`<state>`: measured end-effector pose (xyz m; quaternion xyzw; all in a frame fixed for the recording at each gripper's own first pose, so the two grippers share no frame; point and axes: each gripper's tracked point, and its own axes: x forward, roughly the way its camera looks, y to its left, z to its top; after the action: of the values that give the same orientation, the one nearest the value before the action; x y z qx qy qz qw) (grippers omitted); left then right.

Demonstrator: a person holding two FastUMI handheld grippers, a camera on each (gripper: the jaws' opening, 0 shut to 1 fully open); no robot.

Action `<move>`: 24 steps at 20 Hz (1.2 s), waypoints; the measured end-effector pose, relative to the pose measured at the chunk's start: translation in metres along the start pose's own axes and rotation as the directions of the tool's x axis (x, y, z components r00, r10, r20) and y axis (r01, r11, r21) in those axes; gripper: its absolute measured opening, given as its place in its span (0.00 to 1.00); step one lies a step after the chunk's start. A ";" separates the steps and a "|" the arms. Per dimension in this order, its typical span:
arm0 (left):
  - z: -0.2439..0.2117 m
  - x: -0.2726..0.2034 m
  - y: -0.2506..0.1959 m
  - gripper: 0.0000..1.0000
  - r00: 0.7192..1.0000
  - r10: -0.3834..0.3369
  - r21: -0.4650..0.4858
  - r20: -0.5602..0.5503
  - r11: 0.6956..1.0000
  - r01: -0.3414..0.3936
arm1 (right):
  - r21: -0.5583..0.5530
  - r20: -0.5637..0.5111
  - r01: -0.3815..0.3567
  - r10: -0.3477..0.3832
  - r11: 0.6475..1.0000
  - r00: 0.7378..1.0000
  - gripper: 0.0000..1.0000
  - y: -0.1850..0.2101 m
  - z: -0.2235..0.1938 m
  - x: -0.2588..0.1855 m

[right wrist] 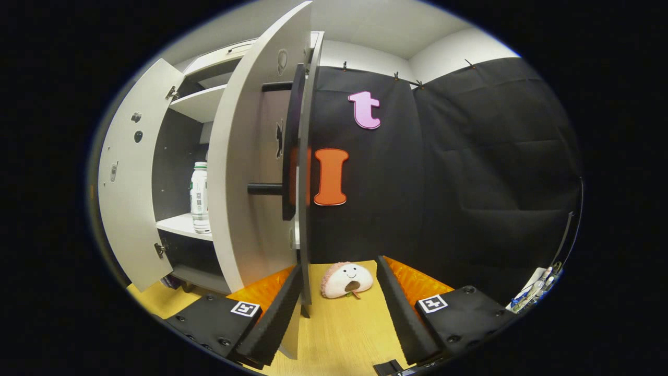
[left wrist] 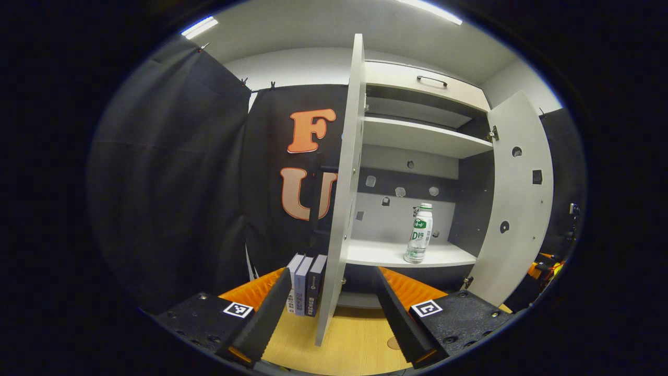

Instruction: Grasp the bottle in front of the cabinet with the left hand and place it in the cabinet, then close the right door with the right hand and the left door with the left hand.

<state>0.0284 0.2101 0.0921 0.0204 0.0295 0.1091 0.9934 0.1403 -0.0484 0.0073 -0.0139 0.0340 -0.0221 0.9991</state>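
Note:
A clear bottle (left wrist: 420, 233) with a green label stands upright on the lower shelf (left wrist: 381, 254) of the white cabinet. Both doors are open. In the left gripper view the left door (left wrist: 342, 183) is seen edge-on, and its lower part rises between the fingers of my open left gripper (left wrist: 333, 270). The right door (left wrist: 516, 198) hangs wide open further back. In the right gripper view the bottle (right wrist: 199, 197) shows past the right door (right wrist: 250, 172), whose free edge with a dark handle (right wrist: 288, 146) stands by the left finger of my open right gripper (right wrist: 339, 262).
Several books (left wrist: 305, 284) stand upright on the wooden table (left wrist: 355, 339), left of the cabinet. A round plush toy (right wrist: 347, 279) lies on the table beyond my right gripper. Pens (right wrist: 532, 295) sit at the far right edge. Black cloth walls close in both sides.

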 end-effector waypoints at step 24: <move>-0.009 -0.010 0.045 0.95 0.997 0.080 -0.033 -0.002 0.996 -0.080 | -0.017 0.003 -0.152 0.152 0.988 0.988 0.94 0.098 0.003 0.015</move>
<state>0.0082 0.2519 0.0853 0.0049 0.0271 0.1491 0.9884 0.1601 0.0484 0.0067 -0.0199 0.0330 0.0545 0.9978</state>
